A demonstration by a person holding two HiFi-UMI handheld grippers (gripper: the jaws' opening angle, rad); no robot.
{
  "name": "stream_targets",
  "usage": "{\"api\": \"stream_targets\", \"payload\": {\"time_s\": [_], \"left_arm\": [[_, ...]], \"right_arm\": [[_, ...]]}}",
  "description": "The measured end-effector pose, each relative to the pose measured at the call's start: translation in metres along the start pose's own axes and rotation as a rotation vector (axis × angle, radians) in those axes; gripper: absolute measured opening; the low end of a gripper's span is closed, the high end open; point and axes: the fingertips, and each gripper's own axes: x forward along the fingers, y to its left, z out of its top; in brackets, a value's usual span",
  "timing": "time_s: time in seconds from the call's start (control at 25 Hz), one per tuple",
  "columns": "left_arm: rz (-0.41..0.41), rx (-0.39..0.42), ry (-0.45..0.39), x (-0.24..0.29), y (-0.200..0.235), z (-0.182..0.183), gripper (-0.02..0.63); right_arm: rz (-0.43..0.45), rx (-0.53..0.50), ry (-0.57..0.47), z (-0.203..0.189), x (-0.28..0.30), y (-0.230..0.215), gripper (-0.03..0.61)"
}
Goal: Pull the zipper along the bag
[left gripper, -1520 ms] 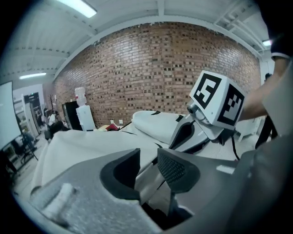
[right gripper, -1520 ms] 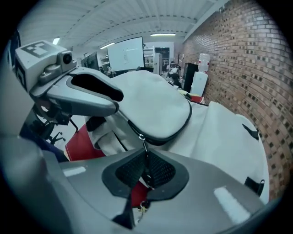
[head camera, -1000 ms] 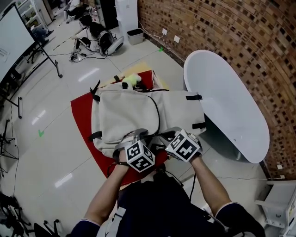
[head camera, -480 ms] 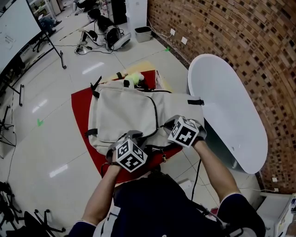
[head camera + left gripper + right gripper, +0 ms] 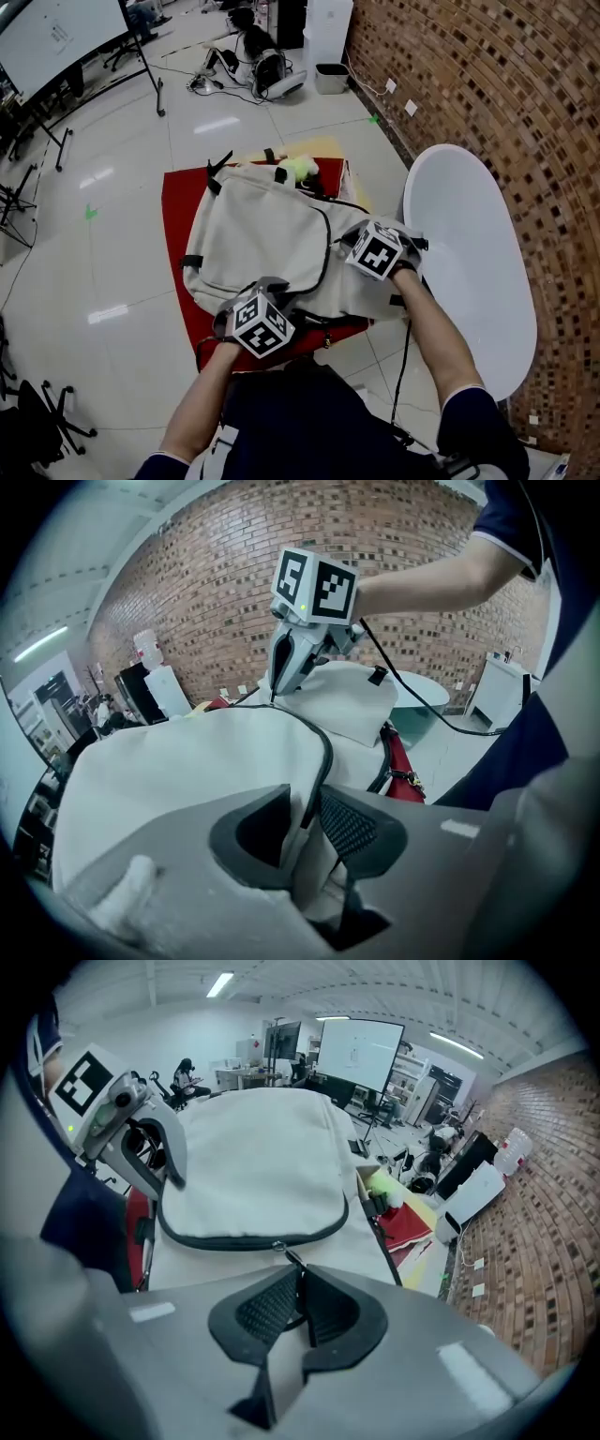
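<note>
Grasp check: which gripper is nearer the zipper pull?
Right gripper: fingers shut on the zipper pull. Left gripper: fingers, just closing, grip the bag at its near corner, away from the pull.

A red mat (image 5: pixel 178 202) is lying on the pale tiled floor (image 5: pixel 112 272) at the middle of the head view. A white oval table (image 5: pixel 469 272) is standing at three o'clock, with the brick wall (image 5: pixel 506 84) running behind it at two o'clock. At twelve o'clock a fuzzy yellow-green thing (image 5: pixel 300 169), possibly a soft toy, is resting at the mat's far edge. A small bin (image 5: pixel 330 78) is sitting farther out. A white screen (image 5: pixel 56 37) is standing at ten o'clock.
</note>
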Motion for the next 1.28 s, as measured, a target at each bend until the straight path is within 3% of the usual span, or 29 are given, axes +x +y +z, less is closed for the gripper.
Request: {"api": "stream_targets", "payload": {"time_s": [0.6, 1.28], "left_arm": [[-0.034, -0.089, 0.029, 0.004, 0.0, -0.004, 0.101], [-0.046, -0.144, 0.041, 0.008, 0.001, -0.009, 0.101]], "right_arm": [[-0.018, -0.097, -0.031, 0.032, 0.024, -0.076, 0.035], [0.03, -0.218, -0.058, 0.075, 0.069, -0.093, 0.034]]}}
